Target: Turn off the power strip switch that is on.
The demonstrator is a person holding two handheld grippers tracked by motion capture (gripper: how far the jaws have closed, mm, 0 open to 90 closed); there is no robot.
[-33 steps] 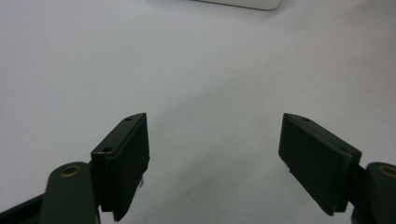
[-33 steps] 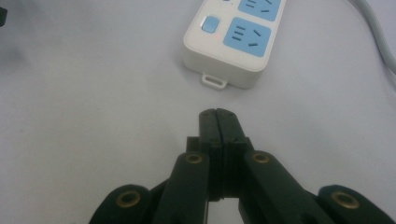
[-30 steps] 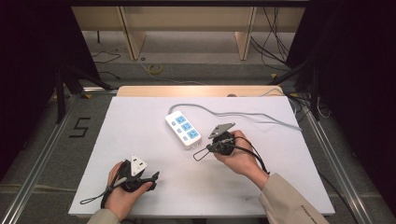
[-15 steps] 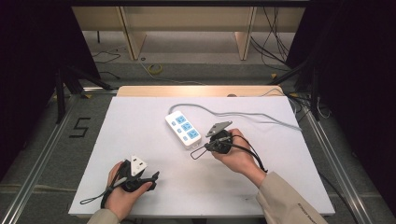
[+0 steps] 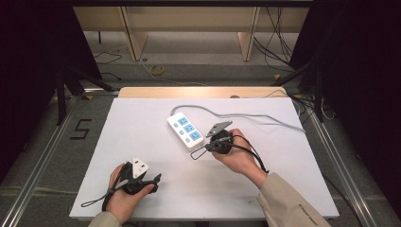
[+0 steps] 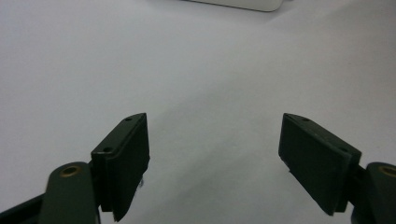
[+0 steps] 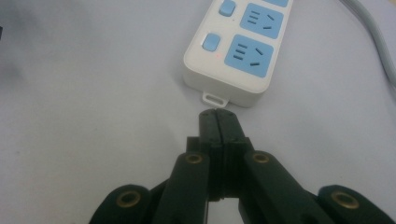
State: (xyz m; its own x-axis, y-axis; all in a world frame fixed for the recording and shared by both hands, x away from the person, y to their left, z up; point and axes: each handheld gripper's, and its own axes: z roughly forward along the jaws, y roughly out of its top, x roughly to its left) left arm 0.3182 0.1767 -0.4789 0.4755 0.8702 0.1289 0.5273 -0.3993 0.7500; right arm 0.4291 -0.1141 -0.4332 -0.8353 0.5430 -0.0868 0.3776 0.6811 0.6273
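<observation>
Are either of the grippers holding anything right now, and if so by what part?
Nothing is held. The right gripper is shut with nothing between its jaws, its tips just short of the power strip. The left gripper is open over the bare table.

A black figure "5" is marked on the grey floor left of the table.

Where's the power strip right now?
In the high view the power strip lies mid-table, its near end just ahead of the shut right gripper.
</observation>
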